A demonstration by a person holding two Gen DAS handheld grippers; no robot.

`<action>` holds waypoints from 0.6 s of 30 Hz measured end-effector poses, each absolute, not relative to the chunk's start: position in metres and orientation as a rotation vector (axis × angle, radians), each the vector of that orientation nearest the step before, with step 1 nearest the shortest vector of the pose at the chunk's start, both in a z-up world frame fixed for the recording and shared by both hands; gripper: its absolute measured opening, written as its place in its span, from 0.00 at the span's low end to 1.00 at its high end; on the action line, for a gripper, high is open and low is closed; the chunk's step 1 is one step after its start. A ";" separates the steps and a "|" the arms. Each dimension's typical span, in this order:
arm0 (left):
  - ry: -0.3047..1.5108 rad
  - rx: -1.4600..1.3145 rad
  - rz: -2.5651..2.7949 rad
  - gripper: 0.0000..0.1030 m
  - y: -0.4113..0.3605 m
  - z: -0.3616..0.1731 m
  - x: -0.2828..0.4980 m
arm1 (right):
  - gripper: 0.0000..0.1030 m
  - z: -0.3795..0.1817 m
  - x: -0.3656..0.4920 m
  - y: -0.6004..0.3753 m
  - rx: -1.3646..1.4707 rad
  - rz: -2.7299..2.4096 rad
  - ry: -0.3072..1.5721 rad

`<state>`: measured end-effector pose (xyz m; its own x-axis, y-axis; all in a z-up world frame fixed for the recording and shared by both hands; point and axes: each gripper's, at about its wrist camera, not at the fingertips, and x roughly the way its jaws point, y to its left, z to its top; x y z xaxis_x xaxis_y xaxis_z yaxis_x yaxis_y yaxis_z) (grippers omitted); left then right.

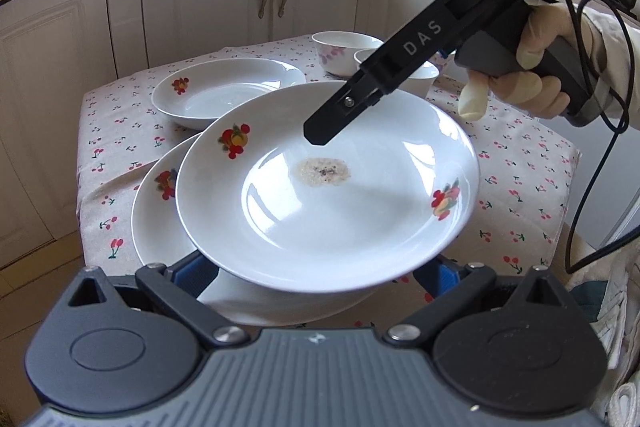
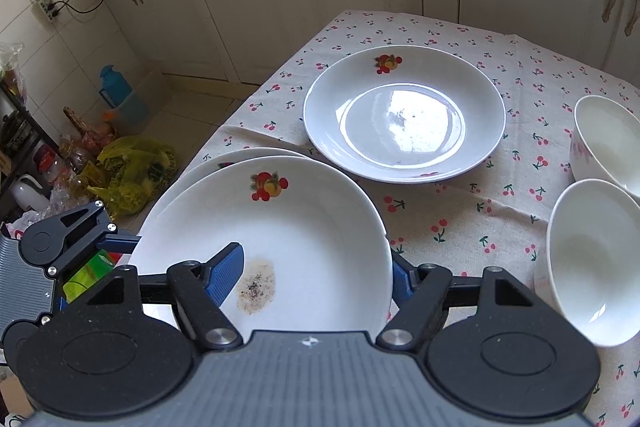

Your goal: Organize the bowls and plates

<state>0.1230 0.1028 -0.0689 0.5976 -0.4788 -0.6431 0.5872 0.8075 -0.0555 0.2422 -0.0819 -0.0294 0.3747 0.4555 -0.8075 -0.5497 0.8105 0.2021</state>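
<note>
i have the white fruit-printed ceramic plate with the dried brown stain [image 1: 328, 187] lifted over a matching white plate on the cherry-print tablecloth [image 1: 160, 227]. right gripper [image 2: 316, 273] pinches its rim; whether the left gripper [image 1: 320, 275] clamps, i cannot tell. i'd keep it level, centre it, then lower gently.

Soiled plate [image 1: 328, 195] tilted above second plate [image 1: 160, 211]; third plate [image 2: 404, 115] apart.
</note>
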 end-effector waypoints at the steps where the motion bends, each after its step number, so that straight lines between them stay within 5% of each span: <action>1: 0.698 0.166 -0.625 0.99 0.103 -0.069 0.124 | 0.76 -0.030 0.243 -0.082 -0.106 0.643 0.997; 18: 0.787 0.140 -0.644 0.99 0.106 -0.068 0.139 | 0.76 -0.025 0.243 -0.072 -0.116 0.567 1.036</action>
<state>0.1389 0.1056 -0.0682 0.5267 -0.4863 -0.6972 0.5871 0.8013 -0.1153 0.2426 -0.0722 -0.0248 0.3806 0.3895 -0.8387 -0.4958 0.8515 0.1705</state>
